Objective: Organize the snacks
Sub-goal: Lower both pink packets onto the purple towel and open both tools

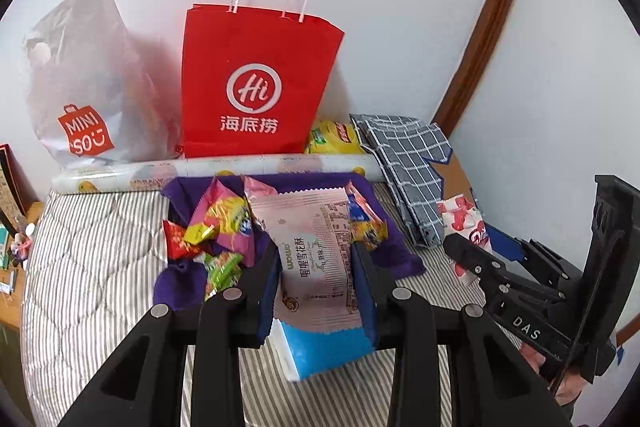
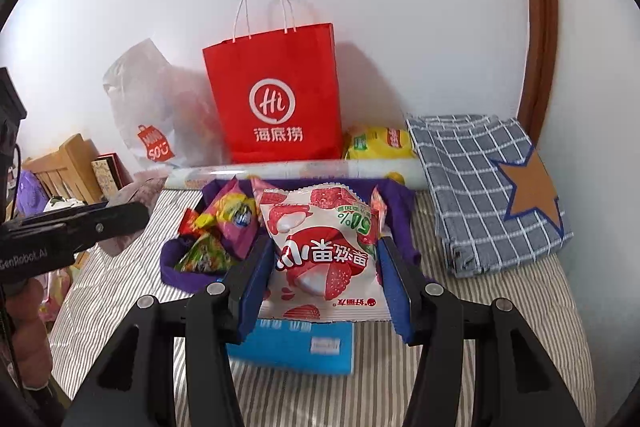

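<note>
My left gripper (image 1: pixel 316 267) is shut on a pale pink snack packet (image 1: pixel 316 259) and holds it above the striped bed. My right gripper (image 2: pixel 326 259) is shut on a white-and-red lychee candy bag (image 2: pixel 320 251), which also shows in the left wrist view (image 1: pixel 464 227). Beyond both lies a purple cloth (image 1: pixel 392 247) (image 2: pixel 400 211) with several small colourful snack packets (image 1: pixel 220 227) (image 2: pixel 224 227) heaped on it. A blue box (image 1: pixel 328 351) (image 2: pixel 296 347) lies on the bed under the grippers.
A red paper bag (image 1: pixel 256 83) (image 2: pixel 280 95) and a Miniso plastic bag (image 1: pixel 88 87) (image 2: pixel 152 115) stand against the wall. A rolled sheet (image 1: pixel 216 169), a yellow packet (image 1: pixel 332 139) (image 2: pixel 380 141) and a folded checked cloth (image 1: pixel 412 163) (image 2: pixel 488 187) lie behind and right.
</note>
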`<state>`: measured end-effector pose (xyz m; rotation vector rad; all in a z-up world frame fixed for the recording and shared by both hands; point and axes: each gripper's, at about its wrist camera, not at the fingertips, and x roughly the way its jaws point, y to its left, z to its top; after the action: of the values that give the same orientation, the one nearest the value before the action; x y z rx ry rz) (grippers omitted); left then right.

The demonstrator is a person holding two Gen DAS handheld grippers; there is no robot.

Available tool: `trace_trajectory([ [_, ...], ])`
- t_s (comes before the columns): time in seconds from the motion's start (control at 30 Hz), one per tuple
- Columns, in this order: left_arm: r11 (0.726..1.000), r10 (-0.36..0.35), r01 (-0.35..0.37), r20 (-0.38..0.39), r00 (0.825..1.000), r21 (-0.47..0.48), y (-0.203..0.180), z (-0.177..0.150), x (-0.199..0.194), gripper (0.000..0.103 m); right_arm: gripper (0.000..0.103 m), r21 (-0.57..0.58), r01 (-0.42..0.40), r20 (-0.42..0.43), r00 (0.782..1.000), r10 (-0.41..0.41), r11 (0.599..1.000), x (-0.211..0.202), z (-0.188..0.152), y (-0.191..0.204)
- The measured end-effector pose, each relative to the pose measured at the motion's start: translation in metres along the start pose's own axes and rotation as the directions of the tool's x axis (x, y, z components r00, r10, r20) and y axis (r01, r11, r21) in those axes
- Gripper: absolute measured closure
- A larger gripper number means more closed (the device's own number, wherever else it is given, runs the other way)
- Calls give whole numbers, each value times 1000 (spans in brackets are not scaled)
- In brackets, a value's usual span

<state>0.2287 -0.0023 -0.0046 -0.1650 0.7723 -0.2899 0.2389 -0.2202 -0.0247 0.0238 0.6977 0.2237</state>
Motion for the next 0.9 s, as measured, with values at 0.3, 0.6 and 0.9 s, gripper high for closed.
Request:
trace_trajectory([
  [0.3,999,14,-14,-2,1000,-35,26,25,28,70,50,28,10,-22,1000,-10,1000,44,30,-4],
  [0.6,996,39,-39,-4,999,-81,53,52,55,70,50,3,25,-17,1000,-25,1000,76,59,-3],
  [0.9,994,42,-43,-11,999,-104,66,79,84,70,50,19,-13,-43,999,14,1000,116,82,-8],
])
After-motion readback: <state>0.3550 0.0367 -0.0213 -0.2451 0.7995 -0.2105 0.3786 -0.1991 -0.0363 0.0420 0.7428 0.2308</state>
